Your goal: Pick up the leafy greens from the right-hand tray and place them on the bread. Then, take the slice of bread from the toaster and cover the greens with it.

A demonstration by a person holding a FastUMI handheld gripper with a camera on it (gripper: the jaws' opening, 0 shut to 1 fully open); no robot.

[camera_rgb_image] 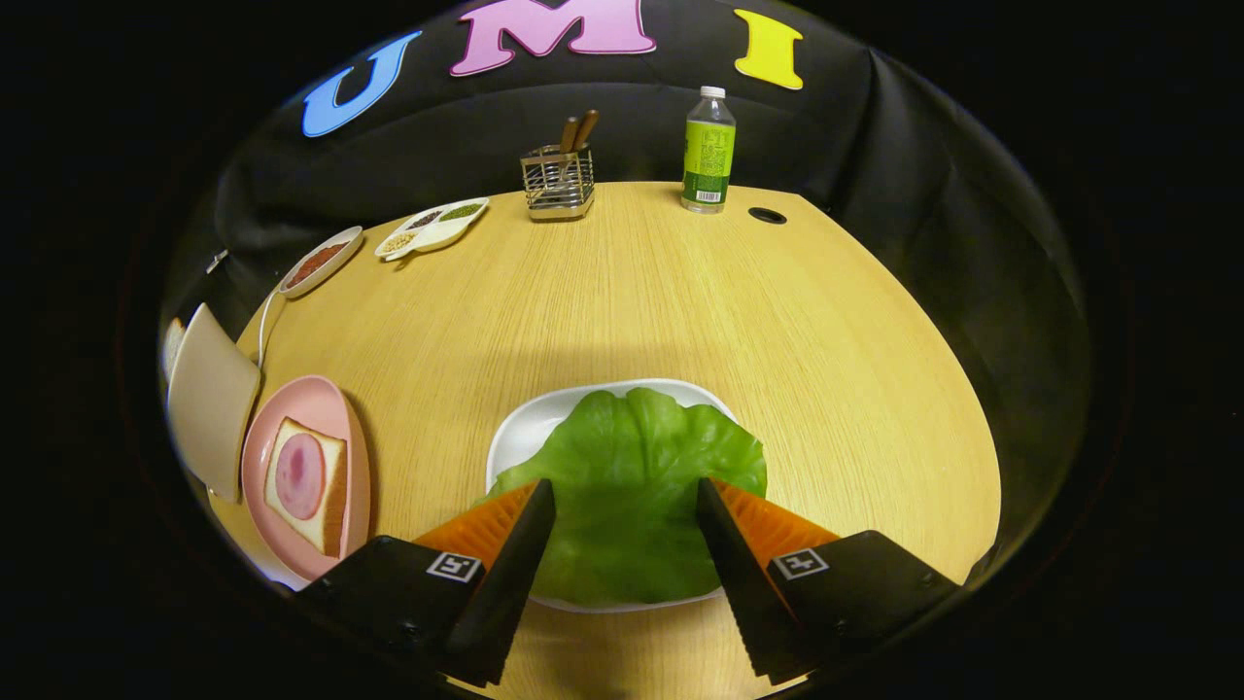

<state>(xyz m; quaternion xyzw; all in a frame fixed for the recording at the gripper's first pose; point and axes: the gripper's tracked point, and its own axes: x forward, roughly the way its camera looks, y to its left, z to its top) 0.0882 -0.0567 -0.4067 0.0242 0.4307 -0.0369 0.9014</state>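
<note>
Pale wooden table [622,292] against a black cloth wall, round-edged, things spread thin across it.

Nearest: gripper [625,501] with jaws spread wide, grasping nothing, tips poised over the lettuce leaf [632,467]. Leaf lying flat in the white tray [525,428], between the two fingers and reaching a little beyond them, its near edge under the fingertips. Contact with the leaf impossible to confirm.

Off to the left of the fingers: pink plate [340,408] bearing a slice of bread [316,486] with a round of ham on top. Just past that plate, a beige slab-like box [209,399], probably the toaster; second slice not made out.

Farther back: oval dish of reddish grains [319,261], a divided white dish of seeds [432,228], then a wire caddy [559,185] with wooden handles, a green-labelled bottle [708,151], a small dark hole [767,215] in the tabletop.

Step in hand, by judgement: first one, picking up the greens; nothing yet lifted. Next move likely: lower until the tips meet the leaf, close gently on a fold, lift clear of the tray, carry left to the bread. Thin, floppy leaf — liable to slip or tear if pinched at the very edge.
</note>
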